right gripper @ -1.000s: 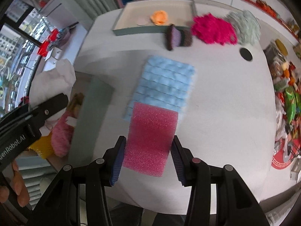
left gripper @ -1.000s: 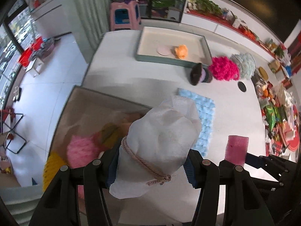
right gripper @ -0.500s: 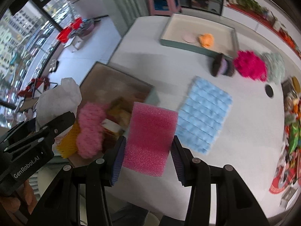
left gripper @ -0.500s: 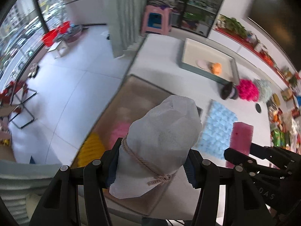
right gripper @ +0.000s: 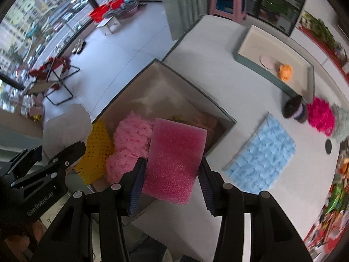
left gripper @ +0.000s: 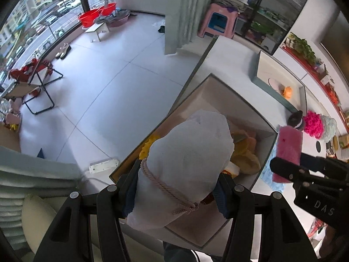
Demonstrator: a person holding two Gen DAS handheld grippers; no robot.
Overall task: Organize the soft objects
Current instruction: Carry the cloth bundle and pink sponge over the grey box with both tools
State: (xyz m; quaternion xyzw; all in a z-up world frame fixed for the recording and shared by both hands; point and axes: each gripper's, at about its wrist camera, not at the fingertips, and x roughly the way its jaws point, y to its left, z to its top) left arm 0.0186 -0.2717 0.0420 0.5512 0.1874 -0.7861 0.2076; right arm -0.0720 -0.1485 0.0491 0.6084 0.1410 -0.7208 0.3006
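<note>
Pinching a white drawstring pouch (left gripper: 187, 166) in my left gripper (left gripper: 175, 193) and a pink foam sponge (right gripper: 174, 159) in my right gripper (right gripper: 172, 182), I hold both over the near open box (right gripper: 220, 111), where a yellow mesh piece (right gripper: 97, 150) and pink fluffy cloth (right gripper: 128, 146) lie. Farther right on the white table (right gripper: 218, 74) lies a blue quilted mat (right gripper: 264, 155), with a shallow tray (right gripper: 257, 64) holding an orange ball (right gripper: 285, 71) beyond.

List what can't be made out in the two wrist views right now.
- Left wrist: most of the brown box's contents, hidden behind the white drawstring bag in the left gripper.
- Right wrist: box items beneath the pink sponge in the right gripper.
- Right wrist: far table edge blurred; the dark object beside the magenta pompom is unidentifiable.
- Both: shelf clutter at the right edge too small.
</note>
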